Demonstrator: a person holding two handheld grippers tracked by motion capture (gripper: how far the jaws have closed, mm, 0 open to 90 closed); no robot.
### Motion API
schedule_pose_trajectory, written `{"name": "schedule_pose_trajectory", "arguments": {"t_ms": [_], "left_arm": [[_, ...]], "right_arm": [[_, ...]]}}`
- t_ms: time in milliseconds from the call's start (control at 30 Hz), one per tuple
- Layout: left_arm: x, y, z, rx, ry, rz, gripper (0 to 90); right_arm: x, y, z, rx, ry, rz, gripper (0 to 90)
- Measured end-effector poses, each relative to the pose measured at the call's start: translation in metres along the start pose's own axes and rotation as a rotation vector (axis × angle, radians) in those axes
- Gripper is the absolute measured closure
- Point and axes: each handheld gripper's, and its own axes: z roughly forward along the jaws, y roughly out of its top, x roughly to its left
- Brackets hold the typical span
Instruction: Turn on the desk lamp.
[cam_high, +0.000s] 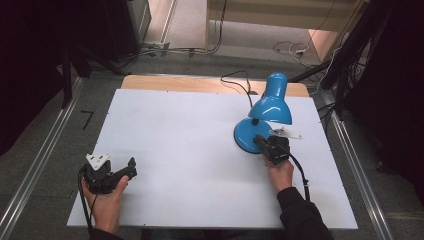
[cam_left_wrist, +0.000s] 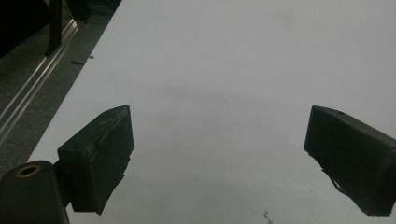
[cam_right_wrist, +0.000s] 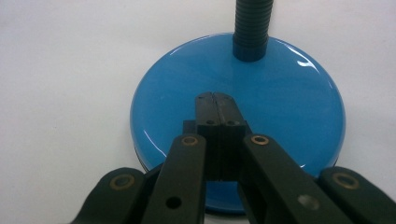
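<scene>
High view: one blue lamp (cam_high: 263, 117), two tongs — left tongs (cam_high: 131, 166) wide, right tongs (cam_high: 258, 141) closed, empty.

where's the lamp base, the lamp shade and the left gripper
lamp base (cam_right_wrist: 289, 107), right gripper view, glossy blue top.
lamp shade (cam_high: 270, 109), high view, blue dome.
left gripper (cam_left_wrist: 219, 158), left gripper view, midway between its open jaws.

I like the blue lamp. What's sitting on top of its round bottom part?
On the lamp's round blue base stands the black bendy neck. The right gripper, jaws pressed together, is over the base too. The small patch beneath those jaws is covered, so any touch can't be judged.
</scene>
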Motion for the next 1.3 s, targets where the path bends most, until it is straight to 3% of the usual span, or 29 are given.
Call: {"name": "schedule_pose_trajectory", "arguments": {"t_ms": [433, 1300], "left_arm": [[0.0006, -0.0005, 0.0004, 0.002, -0.004, -0.009, 9.3], [0.0011, -0.0007, 0.0005, 0.007, -0.003, -0.008, 9.3]], "right_arm": [[0.0002, -0.001, 0.0017, -0.003, -0.013, 0.012, 87.9], [0.0049, -0.0032, 0.0009, -0.01, -0.037, -0.013, 88.0]]}}
